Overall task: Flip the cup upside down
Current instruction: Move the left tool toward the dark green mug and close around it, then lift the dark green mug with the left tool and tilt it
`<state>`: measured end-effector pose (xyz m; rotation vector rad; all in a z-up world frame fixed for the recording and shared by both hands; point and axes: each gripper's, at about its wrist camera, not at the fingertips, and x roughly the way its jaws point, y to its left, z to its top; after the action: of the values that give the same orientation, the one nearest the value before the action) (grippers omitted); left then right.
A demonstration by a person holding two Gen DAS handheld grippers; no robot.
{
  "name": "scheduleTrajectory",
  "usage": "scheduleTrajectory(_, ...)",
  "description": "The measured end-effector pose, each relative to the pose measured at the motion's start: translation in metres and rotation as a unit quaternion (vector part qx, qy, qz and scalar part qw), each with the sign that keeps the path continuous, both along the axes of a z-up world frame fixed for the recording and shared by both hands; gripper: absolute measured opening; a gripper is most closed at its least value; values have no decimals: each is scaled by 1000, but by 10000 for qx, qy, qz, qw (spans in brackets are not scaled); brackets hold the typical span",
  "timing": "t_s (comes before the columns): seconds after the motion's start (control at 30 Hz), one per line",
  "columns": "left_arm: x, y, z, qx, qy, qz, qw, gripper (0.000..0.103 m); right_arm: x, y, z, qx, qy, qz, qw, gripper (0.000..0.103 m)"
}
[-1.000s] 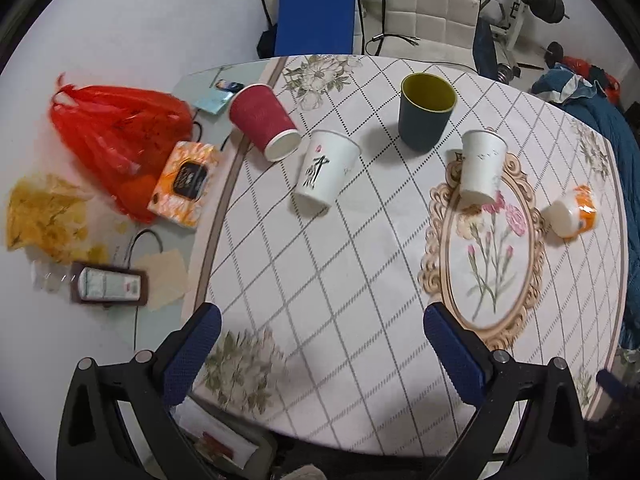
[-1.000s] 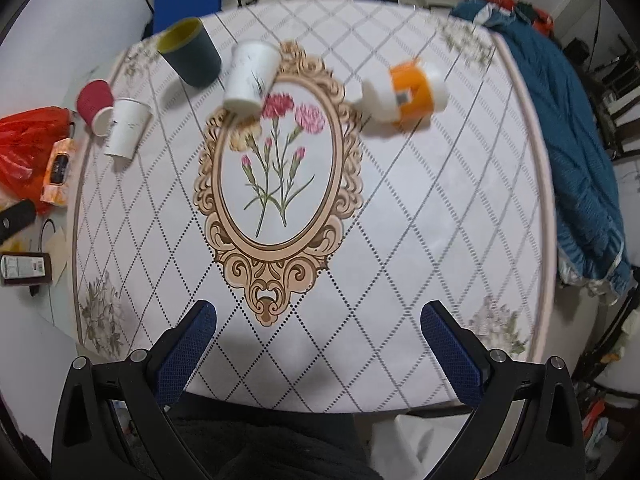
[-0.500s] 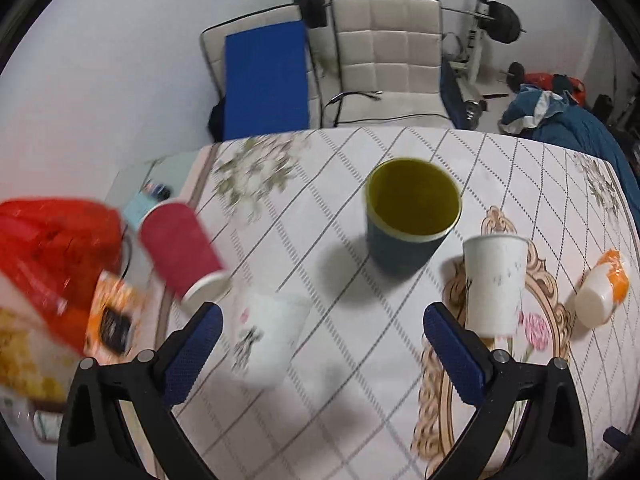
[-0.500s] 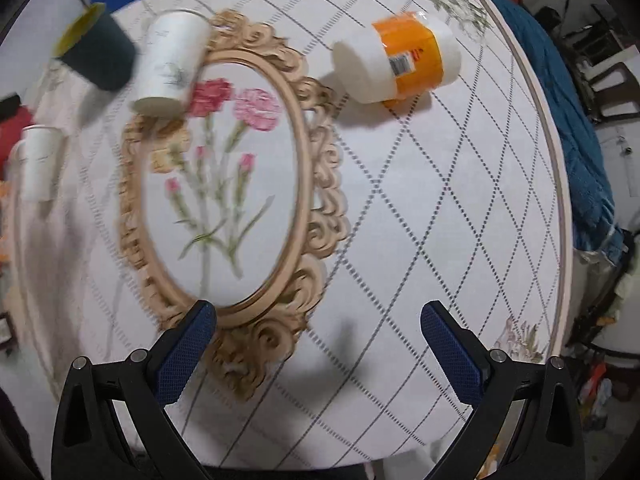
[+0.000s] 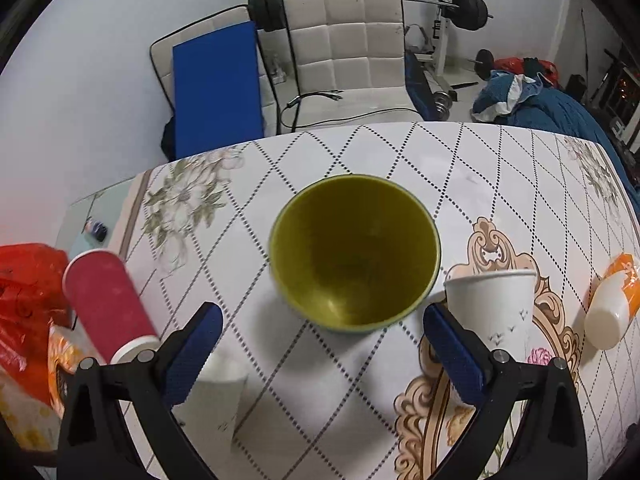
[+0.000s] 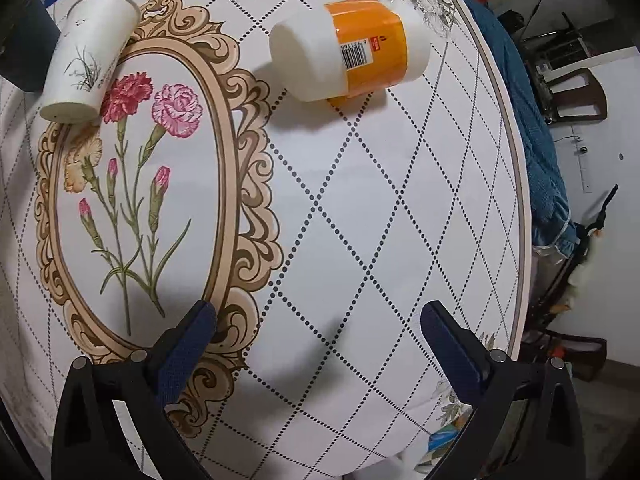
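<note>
A dark blue cup with a yellow-green inside (image 5: 354, 252) stands upright on the table, mouth up. My left gripper (image 5: 322, 342) is open, just short of it, with the cup centred ahead of the blue fingertips (image 5: 196, 340). A white paper cup (image 5: 494, 308) stands upside down right of it and also shows in the right wrist view (image 6: 86, 52). A red paper cup (image 5: 106, 300) and another white paper cup (image 5: 214, 396) stand upside down at the left. My right gripper (image 6: 318, 338) is open and empty above the tablecloth.
A white jar with an orange label (image 6: 352, 62) lies on its side, also at the right in the left wrist view (image 5: 614, 308). A red plastic bag (image 5: 24, 280) and an orange box sit at the table's left. White chairs (image 5: 352, 56) stand behind the table.
My left gripper has moved forward to the dark blue cup, which now fills the view's centre. My right gripper has moved forward and lower over the table, towards the orange jar.
</note>
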<state>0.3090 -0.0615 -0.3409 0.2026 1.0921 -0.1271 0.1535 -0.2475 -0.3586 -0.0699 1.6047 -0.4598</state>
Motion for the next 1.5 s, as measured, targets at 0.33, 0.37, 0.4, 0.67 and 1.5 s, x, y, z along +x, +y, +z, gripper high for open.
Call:
scheduleTrajectory(0.33, 25, -17, -17, -40, -10, -189, 9998, 103, 11, 4, 0, -65, 7, 7, 10000, 103)
scheduleTrajectory(0.37, 28, -17, -18, -48, -22, -207, 9998, 100, 11, 4, -1, -59, 17, -4, 10000, 103)
scheduleTrajectory(0.4, 29, -18, -18, -76, -17, -224, 9997, 91, 10, 6, -3, -55, 25, -11, 10000, 103)
scheduleTrajectory(0.67, 40, -20, -18, -127, -165, -300, 9993, 68, 9, 2, -7, -17, 12, -92, 10000, 103)
scheduleTrajectory(1.5, -47, 7, 73, -9, -290, -172, 9994, 67, -20, -3, 18, 333, -486, 145, 9982, 103)
